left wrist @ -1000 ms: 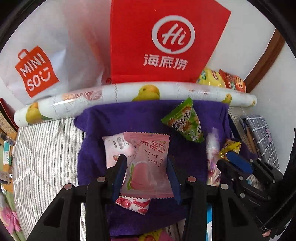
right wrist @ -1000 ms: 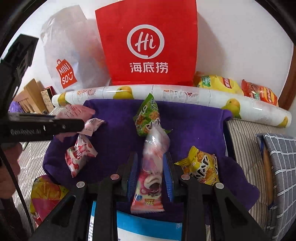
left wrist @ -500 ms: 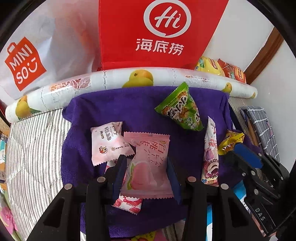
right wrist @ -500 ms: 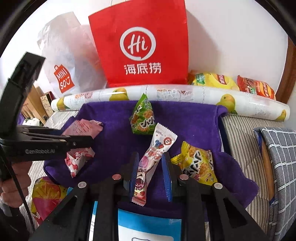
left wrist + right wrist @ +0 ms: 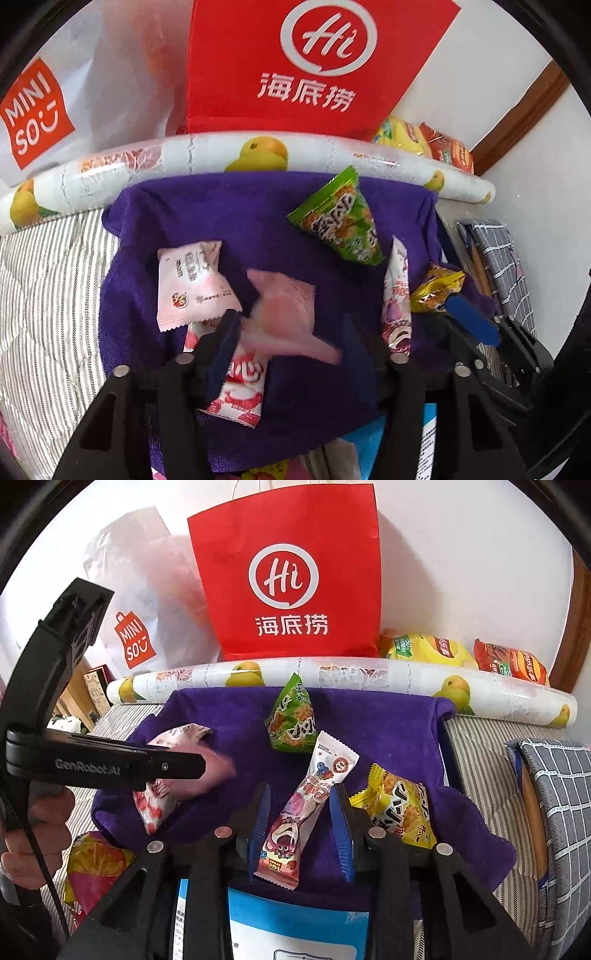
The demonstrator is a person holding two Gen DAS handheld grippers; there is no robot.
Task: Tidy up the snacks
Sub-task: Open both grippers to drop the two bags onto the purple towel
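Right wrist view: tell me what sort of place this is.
Probably a room in a home, with snacks laid out on a purple cloth over striped bedding. Shop bags, a red one and a white one, lean against a plain wall.

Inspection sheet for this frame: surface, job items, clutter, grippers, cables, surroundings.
Surface: purple towel on striped bedding.
Job's things: green pack, yellow pack, long pink pack, white-pink pack, red-white pack, blurred pink pack.
Clutter: blue-white packet at near edge.
Grippers: left gripper just opened, pink pack dropping free; right gripper just opened, long pink pack loose between its jaws.
Cables: black cord by hand.
Surroundings: red bag, Miniso bag, fruit-print roll, wall.
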